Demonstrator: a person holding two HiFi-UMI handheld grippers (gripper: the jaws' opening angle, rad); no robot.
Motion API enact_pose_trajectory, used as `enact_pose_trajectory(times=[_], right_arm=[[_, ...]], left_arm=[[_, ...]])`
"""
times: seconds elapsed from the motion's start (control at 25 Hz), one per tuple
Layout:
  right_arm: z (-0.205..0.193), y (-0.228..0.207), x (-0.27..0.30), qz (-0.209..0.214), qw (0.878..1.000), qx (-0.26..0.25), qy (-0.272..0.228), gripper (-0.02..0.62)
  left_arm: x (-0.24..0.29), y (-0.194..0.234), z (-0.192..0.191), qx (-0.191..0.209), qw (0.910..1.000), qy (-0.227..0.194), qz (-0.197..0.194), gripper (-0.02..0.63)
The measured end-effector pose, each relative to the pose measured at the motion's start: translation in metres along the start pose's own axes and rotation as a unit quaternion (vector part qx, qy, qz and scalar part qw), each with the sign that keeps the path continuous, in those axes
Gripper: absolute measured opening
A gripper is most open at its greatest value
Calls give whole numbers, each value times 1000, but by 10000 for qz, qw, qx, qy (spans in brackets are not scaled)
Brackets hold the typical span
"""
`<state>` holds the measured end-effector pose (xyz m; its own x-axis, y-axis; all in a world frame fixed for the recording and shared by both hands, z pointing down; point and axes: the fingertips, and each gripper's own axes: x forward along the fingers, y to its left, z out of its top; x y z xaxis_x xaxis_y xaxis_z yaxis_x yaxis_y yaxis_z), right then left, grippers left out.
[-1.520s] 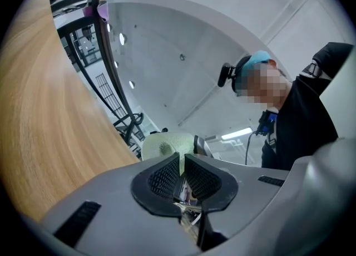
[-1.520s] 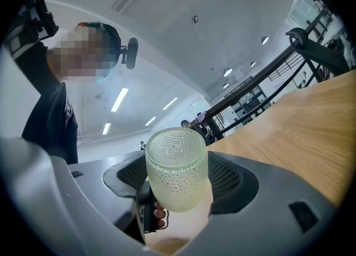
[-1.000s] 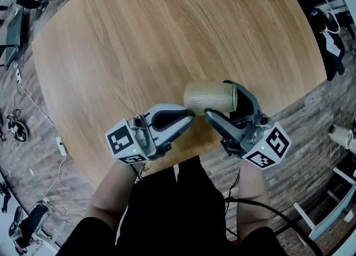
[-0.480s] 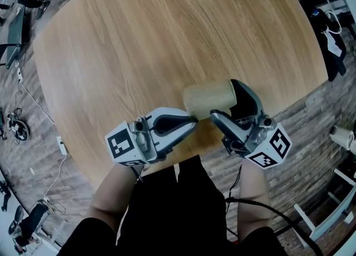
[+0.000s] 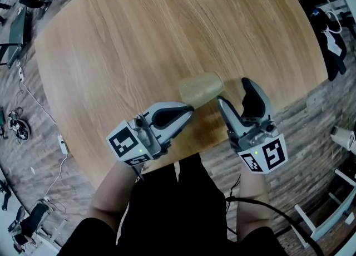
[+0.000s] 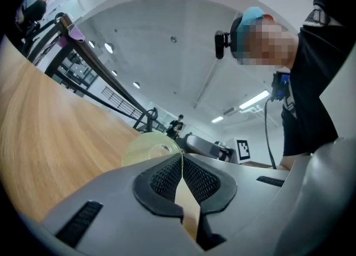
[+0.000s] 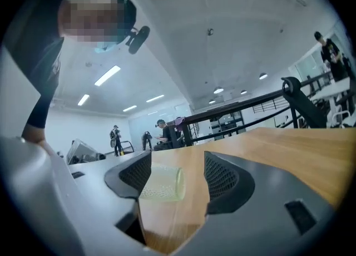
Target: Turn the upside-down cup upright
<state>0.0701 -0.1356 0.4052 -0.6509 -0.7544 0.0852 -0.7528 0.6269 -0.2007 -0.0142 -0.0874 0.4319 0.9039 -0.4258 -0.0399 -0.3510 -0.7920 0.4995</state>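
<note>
A pale translucent yellow-green cup [image 5: 200,89] lies tilted on its side just over the round wooden table [image 5: 139,32], near the front edge. My left gripper [image 5: 190,113] is shut on the cup's thin wall. In the left gripper view that wall shows as a yellow line between the pads, with the cup [image 6: 151,148] just beyond my left gripper [image 6: 182,159]. My right gripper [image 5: 233,94] stands open to the right of the cup, not touching it. In the right gripper view the cup [image 7: 162,183] lies ahead of my right gripper [image 7: 177,178], apart from both pads.
The table's curved front edge [image 5: 206,149] runs right under both grippers, with my dark-clothed body behind it. Cables and gear [image 5: 16,127] lie on the wood floor at the left. White furniture [image 5: 334,205] stands at the right. Several people stand far off in the gripper views.
The right gripper, which earlier had the cup between its jaws, has come off it and drawn back to the right, rolling as it went. The cup, still in the left gripper, swung leftward.
</note>
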Motion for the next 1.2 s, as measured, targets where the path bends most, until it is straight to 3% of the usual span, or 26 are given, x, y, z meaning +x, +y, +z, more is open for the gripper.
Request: enact_pose_trajectory(times=[0.12,0.28,0.4,0.52,0.76,1.0,1.2], right_arm=[[-6,13,2,-82,9980,-560,270,286],[-9,18,2,-396,9950,-841,360,125],[-9,17,2,-648,9933,-878,382,53],[-12,15,4,-898,9901,-952,509,21],[-27,12,15,-1060,9851,-944,973,15],[-50,9,18,-1067,9808,-782,1434,15],[-70,9,16,-1104,9785,-462,1682,15]], left_arm=[[-1,2,-2,173,9994,228,201,14],[1,1,-2,425,9971,414,470,15],[2,1,-1,661,9942,520,671,15],[1,0,-4,932,9899,704,804,15],[3,-11,-11,1081,9828,1262,807,15],[9,-15,-21,1821,9579,2085,764,15],[7,-13,-39,1921,9372,2785,850,15]])
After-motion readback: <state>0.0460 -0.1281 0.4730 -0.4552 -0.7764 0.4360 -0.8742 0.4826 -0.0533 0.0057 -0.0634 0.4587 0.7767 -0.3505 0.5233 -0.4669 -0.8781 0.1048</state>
